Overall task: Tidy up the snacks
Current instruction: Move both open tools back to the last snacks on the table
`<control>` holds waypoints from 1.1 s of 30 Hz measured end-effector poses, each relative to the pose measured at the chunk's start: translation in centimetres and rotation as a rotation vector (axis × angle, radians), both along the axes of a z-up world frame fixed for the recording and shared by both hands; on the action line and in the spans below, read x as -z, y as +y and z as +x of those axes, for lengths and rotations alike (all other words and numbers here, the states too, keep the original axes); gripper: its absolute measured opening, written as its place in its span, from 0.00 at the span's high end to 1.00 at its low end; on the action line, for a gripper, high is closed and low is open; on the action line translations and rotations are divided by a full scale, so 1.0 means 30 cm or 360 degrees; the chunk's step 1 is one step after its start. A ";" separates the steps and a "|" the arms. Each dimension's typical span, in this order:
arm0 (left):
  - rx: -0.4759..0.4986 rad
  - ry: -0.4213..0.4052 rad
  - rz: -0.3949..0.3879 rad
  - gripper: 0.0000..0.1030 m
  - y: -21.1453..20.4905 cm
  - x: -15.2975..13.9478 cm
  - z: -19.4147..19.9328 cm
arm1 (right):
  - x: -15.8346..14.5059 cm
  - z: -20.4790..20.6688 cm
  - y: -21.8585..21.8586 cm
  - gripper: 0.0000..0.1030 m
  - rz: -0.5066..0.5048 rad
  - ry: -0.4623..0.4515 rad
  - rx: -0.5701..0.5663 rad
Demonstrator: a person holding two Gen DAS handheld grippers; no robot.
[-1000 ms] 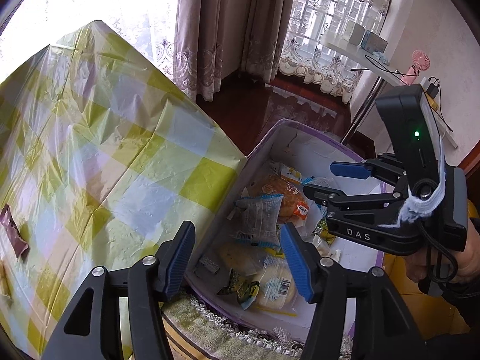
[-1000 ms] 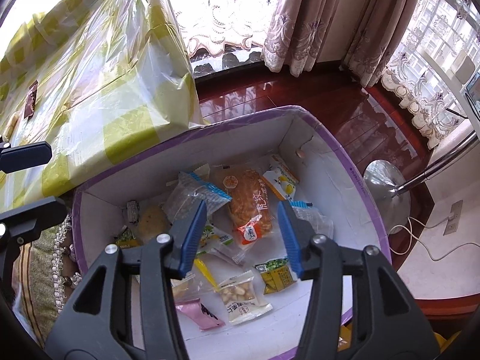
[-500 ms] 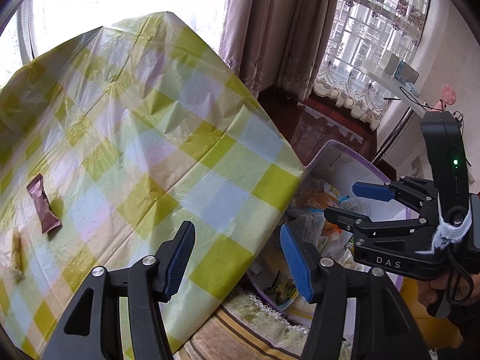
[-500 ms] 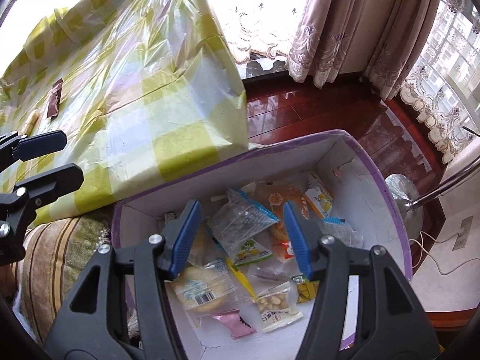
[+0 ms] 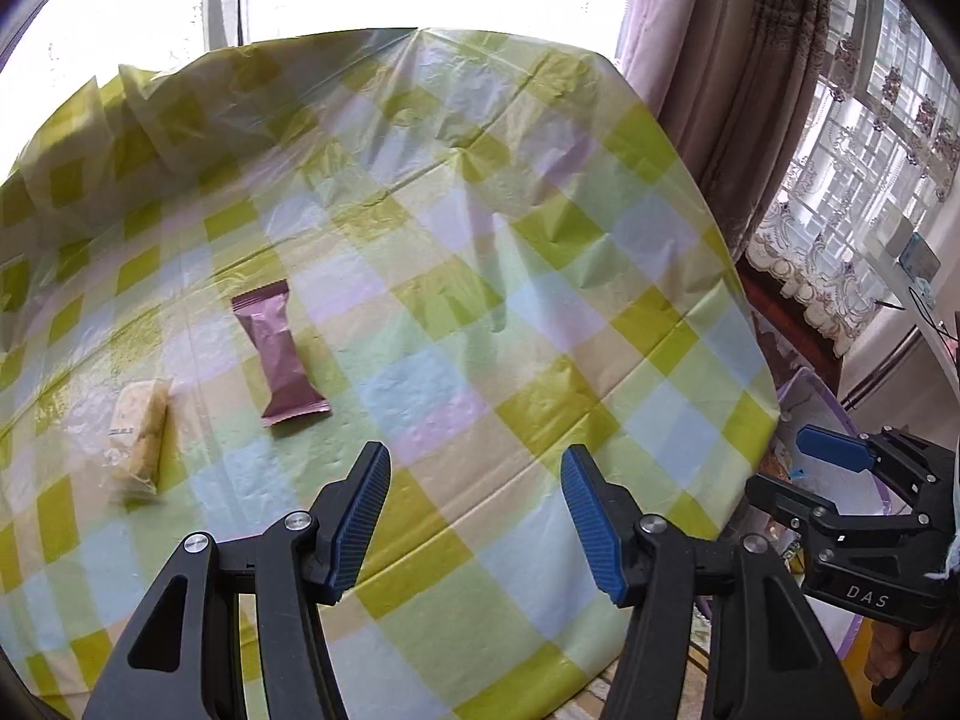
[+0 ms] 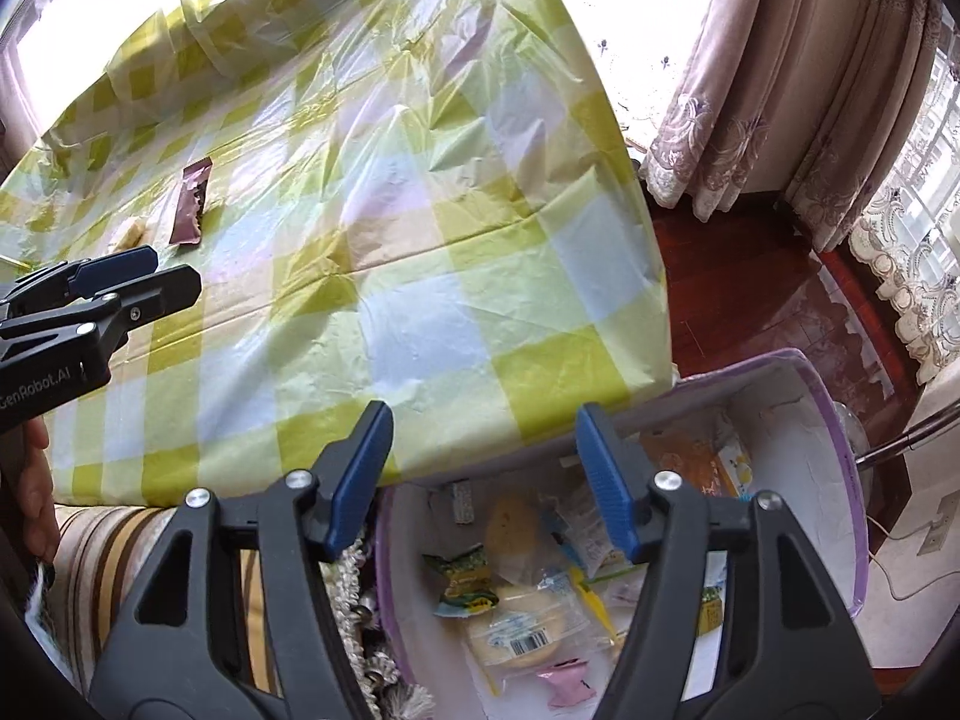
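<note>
The left gripper (image 5: 474, 516) has its jaws spread and empty above the surface (image 5: 540, 276), and the maroon snack packet (image 5: 281, 360) lies ahead and to the left of them, its long axis running away from the jaws. A pale snack bag (image 5: 141, 438) lies further left. The right gripper (image 6: 480, 480), jaws just opened wider with nothing between them, hangs at the purple box (image 6: 840, 450) of snacks, so the left hand is nearer.

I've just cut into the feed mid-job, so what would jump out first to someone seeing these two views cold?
The yellow-green checked tablecloth fills most of both views, with a maroon snack wrapper and a pale yellow packet lying apart on it at the left. Past the table's right corner sits a purple-rimmed box heaped with mixed snack packets. The left gripper and right gripper both have empty, open jaws.
</note>
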State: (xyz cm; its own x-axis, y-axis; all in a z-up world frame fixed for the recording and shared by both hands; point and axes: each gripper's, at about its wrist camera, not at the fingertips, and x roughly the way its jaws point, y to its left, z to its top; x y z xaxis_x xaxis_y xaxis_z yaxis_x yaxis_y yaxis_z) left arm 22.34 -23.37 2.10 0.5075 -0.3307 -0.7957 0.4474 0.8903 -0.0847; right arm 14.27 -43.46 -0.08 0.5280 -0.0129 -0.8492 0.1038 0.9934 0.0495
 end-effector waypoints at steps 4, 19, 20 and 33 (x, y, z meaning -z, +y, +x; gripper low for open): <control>-0.0195 -0.0052 0.0007 0.41 0.124 -0.013 0.053 | -0.007 0.053 0.060 0.35 0.0042 -0.0006 -0.0035; -0.0581 -0.0085 0.0017 0.41 0.492 0.021 0.213 | -0.029 0.261 0.291 0.35 0.0164 -0.0063 -0.0150; -0.0595 -0.0045 0.0010 0.41 0.509 0.034 0.224 | -0.032 0.275 0.311 0.35 0.0154 -0.0076 -0.0165; -0.0509 0.0007 0.0024 0.41 0.529 0.116 0.271 | -0.006 0.448 0.552 0.35 0.0070 -0.0148 -0.0288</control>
